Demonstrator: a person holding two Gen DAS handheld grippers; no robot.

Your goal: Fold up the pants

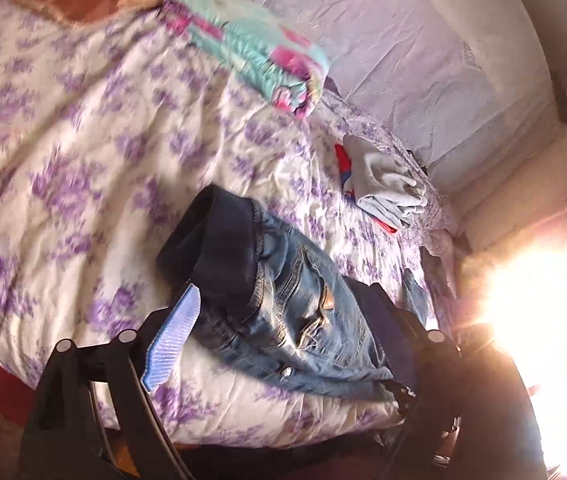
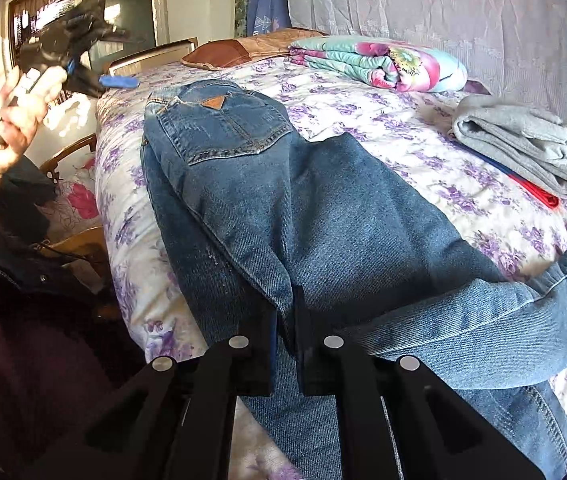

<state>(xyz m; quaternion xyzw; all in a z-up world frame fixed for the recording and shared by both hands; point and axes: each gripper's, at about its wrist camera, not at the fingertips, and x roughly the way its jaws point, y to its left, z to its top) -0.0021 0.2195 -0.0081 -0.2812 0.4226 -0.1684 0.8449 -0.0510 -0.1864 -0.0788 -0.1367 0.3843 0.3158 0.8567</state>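
Note:
Blue denim pants (image 2: 283,216) lie along the near edge of the bed, waist with a brown patch far left, legs toward me. My right gripper (image 2: 286,320) is shut on a raised fold of the pants at the crotch seam. My left gripper (image 1: 295,320) is open and empty, held above the waist end of the pants (image 1: 299,300); its blue-padded left finger (image 1: 171,336) shows, and the right finger is dark in shadow. In the right wrist view the left gripper (image 2: 95,76) is held up in the air at the far left, off the pants.
The bed has a floral purple cover (image 2: 363,120). A folded grey garment over a red one (image 2: 523,140) lies at the right. A rolled turquoise and pink quilt (image 2: 383,64) and a brown pillow (image 2: 223,52) lie at the back. A wooden chair (image 2: 71,152) stands left of the bed.

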